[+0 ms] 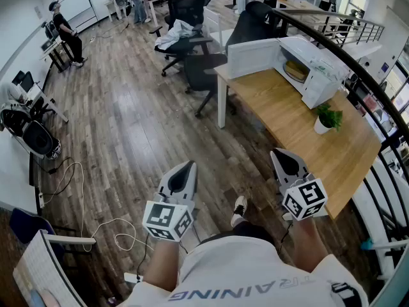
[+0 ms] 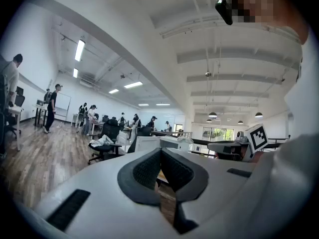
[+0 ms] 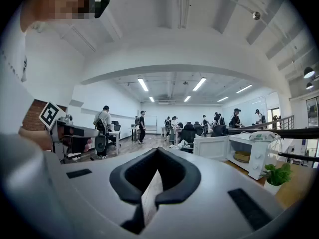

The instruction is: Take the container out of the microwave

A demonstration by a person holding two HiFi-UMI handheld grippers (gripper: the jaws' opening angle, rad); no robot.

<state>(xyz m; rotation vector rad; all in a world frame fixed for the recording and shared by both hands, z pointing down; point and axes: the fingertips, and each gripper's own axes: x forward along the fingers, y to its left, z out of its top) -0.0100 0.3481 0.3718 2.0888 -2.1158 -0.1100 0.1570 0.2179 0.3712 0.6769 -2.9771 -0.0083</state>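
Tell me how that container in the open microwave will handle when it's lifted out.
The container looks shallow and wide, so it probably won't tip easily. Gripped by one rim, it might tilt. Its tan colour hints at something light, but it's too small to tell.

A white box-shaped microwave (image 1: 317, 75) stands upright in the upper right of the head view, its door (image 1: 252, 57) swung open to the left. A shallow round tan container (image 1: 295, 70) lies inside its cavity.

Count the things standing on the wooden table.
2. The white microwave, door open, sits at the far end of the table; a small potted plant stands nearer the person, by the right edge. Something behind the microwave could be hidden.
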